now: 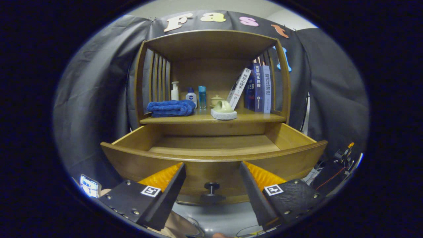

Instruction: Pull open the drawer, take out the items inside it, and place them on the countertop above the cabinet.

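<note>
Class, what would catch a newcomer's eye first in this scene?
The pulled-open drawer just ahead of the open gripper, its knob between the jaws. On the countertop above lie a folded blue towel, a pale cup and leaning books.

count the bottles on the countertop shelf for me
3, in a row at the back of the countertop behind the blue towel: a white pump bottle, a white bottle with a blue cap, and a clear blue bottle. The towel could hide more.

Wooden drawer (pixel 211 155) pulled open; cup (pixel 224 107) on countertop (pixel 254 116).
</note>
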Demonstrator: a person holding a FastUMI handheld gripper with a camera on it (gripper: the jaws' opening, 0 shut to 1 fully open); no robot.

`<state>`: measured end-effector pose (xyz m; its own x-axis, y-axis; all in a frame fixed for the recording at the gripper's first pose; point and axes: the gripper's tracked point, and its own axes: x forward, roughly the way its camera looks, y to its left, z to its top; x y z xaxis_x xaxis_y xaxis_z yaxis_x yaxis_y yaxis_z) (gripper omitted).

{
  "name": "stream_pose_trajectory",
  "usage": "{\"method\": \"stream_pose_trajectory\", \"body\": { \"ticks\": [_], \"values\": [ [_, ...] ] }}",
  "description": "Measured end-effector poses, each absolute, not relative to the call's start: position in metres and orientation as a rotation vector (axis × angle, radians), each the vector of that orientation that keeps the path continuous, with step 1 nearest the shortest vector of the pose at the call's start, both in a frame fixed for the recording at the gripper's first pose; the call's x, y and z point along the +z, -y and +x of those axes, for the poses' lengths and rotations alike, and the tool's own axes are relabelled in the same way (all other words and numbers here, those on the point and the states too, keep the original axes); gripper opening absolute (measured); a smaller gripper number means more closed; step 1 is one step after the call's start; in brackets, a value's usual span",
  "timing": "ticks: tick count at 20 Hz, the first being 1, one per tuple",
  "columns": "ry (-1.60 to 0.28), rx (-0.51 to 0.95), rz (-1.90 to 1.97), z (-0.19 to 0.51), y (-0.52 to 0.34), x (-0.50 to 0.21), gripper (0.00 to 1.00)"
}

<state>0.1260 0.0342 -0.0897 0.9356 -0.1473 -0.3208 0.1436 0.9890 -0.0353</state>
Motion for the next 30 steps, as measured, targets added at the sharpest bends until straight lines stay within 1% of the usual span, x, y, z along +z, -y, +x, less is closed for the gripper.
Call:
{"method": "stream_pose_trajectory", "body": {
  "ticks": [11,17,30],
  "values": [
    [-0.339,-0.129,0.009,0.133,-0.031,-0.091,0.99],
    [-0.306,-0.128,0.009,0.147,-0.031,-0.086,1.00],
    [-0.308,-0.146,-0.001,0.261,-0.026,-0.101,1.00]
  ]
}}
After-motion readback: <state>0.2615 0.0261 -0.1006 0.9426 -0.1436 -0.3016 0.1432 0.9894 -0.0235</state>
